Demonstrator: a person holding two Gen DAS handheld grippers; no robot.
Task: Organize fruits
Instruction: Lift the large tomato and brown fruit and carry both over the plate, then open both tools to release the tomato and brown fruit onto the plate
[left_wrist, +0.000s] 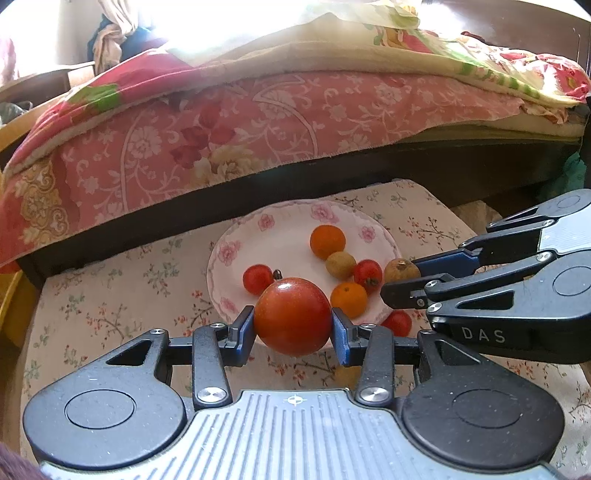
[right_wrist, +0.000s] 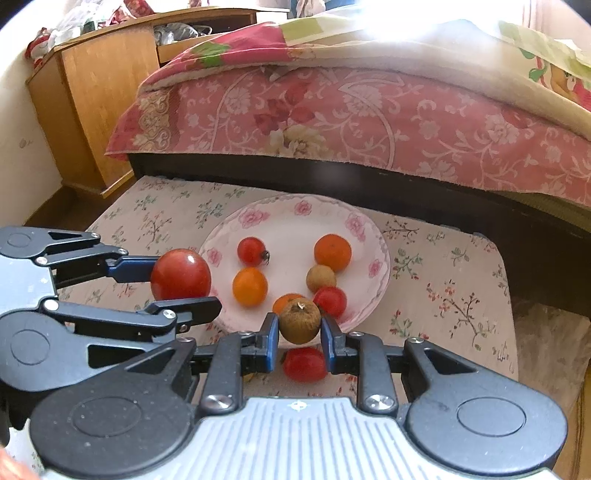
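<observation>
Tomato (left_wrist: 292, 316), big and red, clamped between the blue pads of the left gripper (left_wrist: 293, 325) at lower centre of the left view, held over the plate's near rim; brown fruit (right_wrist: 299, 321) pinched in the right gripper (right_wrist: 299, 332) at lower centre of the right view; small tomato (right_wrist: 305, 363) on the flowered cloth (right_wrist: 443, 280) just under it; farther up, flowered plate (right_wrist: 295, 212) carrying two oranges, two small tomatoes, another brown fruit; beyond, pink bedspread (right_wrist: 351, 110) across the upper frame.
</observation>
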